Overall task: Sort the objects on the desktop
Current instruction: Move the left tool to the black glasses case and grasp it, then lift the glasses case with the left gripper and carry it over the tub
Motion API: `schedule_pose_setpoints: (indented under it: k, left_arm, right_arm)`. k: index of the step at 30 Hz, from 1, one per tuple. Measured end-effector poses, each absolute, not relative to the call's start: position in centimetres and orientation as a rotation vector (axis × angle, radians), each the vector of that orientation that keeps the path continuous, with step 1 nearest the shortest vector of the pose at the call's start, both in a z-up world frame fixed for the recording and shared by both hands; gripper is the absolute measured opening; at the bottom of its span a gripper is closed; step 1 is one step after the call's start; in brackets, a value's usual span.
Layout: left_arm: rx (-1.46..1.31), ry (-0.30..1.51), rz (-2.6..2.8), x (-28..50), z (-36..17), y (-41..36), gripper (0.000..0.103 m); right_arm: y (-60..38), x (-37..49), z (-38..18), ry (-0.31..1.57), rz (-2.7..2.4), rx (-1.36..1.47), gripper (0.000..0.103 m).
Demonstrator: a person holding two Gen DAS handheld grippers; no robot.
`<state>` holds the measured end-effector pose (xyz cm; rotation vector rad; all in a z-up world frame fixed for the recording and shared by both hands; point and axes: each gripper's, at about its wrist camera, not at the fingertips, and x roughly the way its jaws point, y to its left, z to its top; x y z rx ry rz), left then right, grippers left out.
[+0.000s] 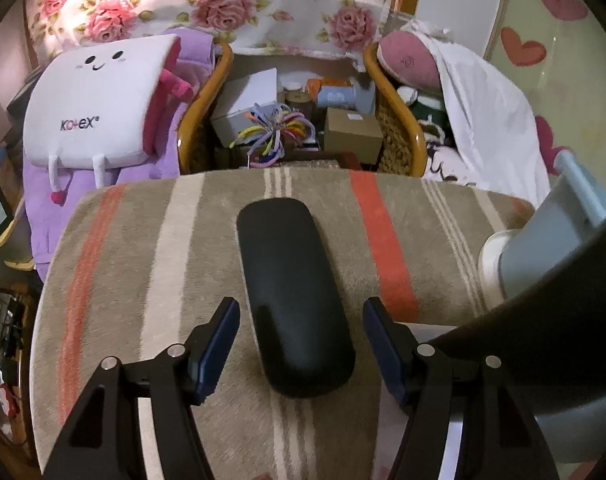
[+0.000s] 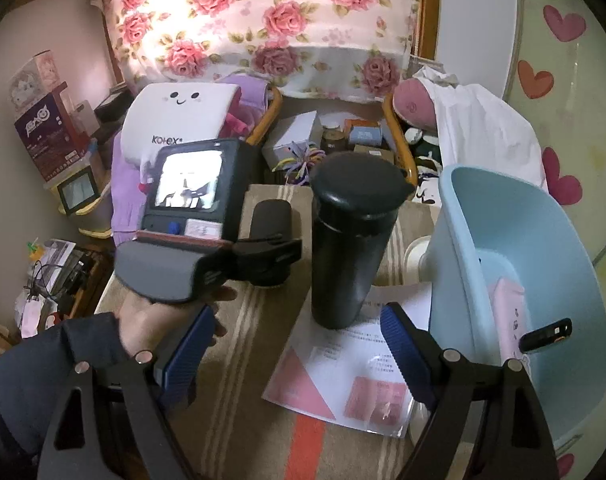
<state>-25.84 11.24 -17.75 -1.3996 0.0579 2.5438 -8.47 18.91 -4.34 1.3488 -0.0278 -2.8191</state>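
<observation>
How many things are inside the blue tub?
2 show: a pink item leaning on the blue tub's inner wall, and a small black stick beside it. More may hide below.

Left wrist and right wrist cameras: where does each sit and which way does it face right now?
Left wrist: on the left gripper, looking forward and down over the black case on the striped cloth; its own open fingers show.
Right wrist: on the right gripper, facing the black bottle and blue basket; the left hand shows.
Shared: the case, the cloth, the Kotex pillow.
</observation>
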Motion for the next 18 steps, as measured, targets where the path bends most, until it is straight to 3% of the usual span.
schedule_pose_setpoints:
  k: [18]
  left_arm:
    - [-1.484,0.116,2.612,-27.8,-21.8,12.6,0.068]
  right_arm:
    - [20.4,-7.7,-5.3,-0.029,-2.792,1.424,0.088]
